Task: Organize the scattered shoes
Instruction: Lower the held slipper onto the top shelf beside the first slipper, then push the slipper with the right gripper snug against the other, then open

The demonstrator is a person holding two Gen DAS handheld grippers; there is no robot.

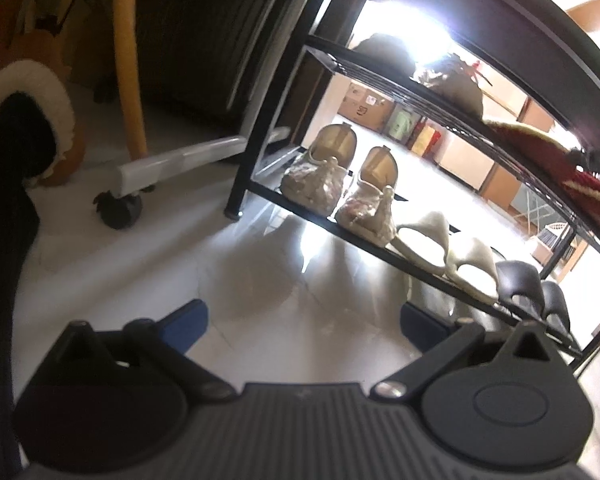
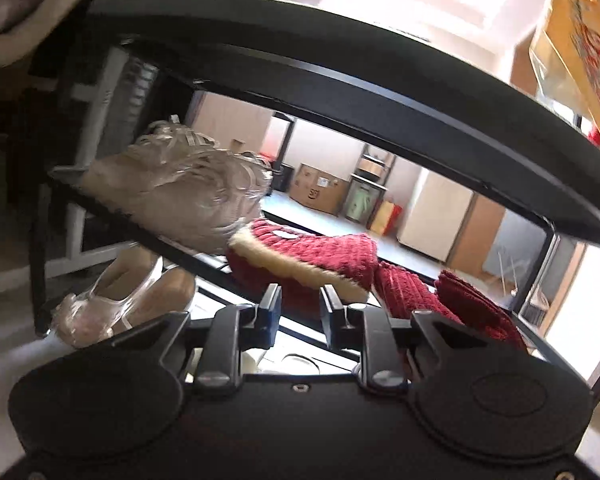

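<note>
The right gripper point(image 2: 300, 304) pinches the red slipper's point(image 2: 312, 252) fleecy edge, seemingly to seat it on the rack's point(image 2: 340, 80) middle shelf beside its mate point(image 2: 404, 292); the left gripper point(image 1: 304, 320) hangs spread and empty over the floor point(image 1: 160, 216), out of the way.

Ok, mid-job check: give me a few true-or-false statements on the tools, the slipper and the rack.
1. The right tool is closed on a red slipper at the middle shelf. True.
2. The left tool holds a shoe. False: it is open over bare floor.
3. Embellished flats sit on the bottom shelf. True.
4. The bottom shelf carries only one pair. False: cream slippers and black shoes sit there too.
</note>
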